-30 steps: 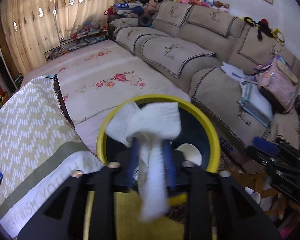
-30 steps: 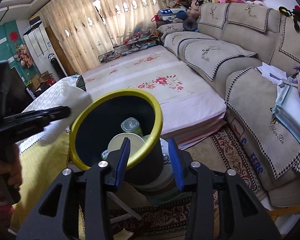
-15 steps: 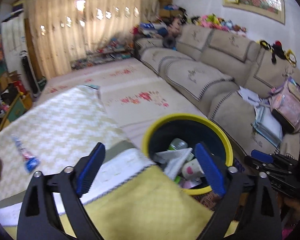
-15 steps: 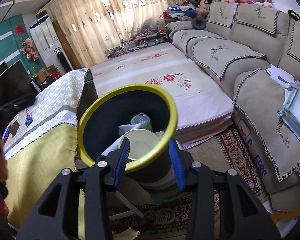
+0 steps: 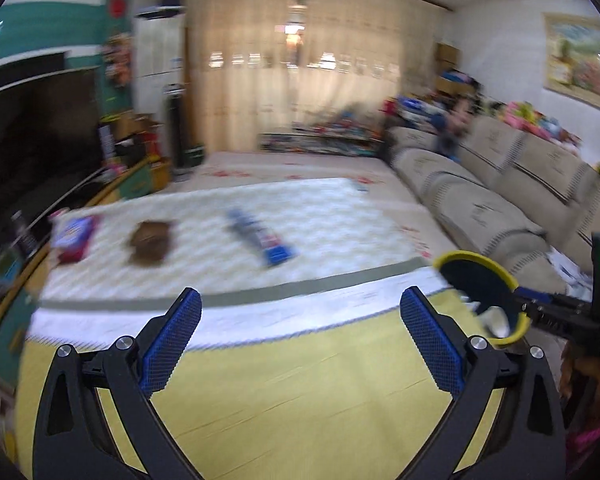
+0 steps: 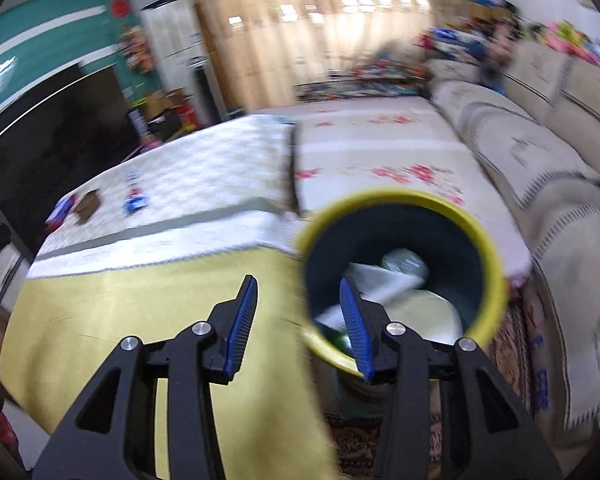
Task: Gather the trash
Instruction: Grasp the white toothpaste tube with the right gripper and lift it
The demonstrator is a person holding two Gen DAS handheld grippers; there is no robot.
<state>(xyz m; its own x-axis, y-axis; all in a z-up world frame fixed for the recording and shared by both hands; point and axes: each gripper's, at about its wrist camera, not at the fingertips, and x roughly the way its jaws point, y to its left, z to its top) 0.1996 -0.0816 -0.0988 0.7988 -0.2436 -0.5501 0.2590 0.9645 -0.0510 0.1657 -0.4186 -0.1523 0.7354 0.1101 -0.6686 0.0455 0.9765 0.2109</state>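
My left gripper hangs over the yellow part of the tablecloth, its jaws opening wide with nothing between them. Farther along the table lie a blue tube, a brown scrap and a red-blue packet. The yellow-rimmed bin stands at the table's right end, holding a white tissue and other trash. My right gripper straddles the bin's near rim, opening slightly. One finger is inside and one outside, and the pads are not pressing.
A long beige sofa runs along the right, with a floral mat beside it. A dark TV stands on a cabinet to the left. A patterned rug lies under the bin. A hand holds the right gripper.
My left gripper let go of the white tissue, which now lies in the bin. It then opened wide and swung left over the table. The right gripper's view also turned left.
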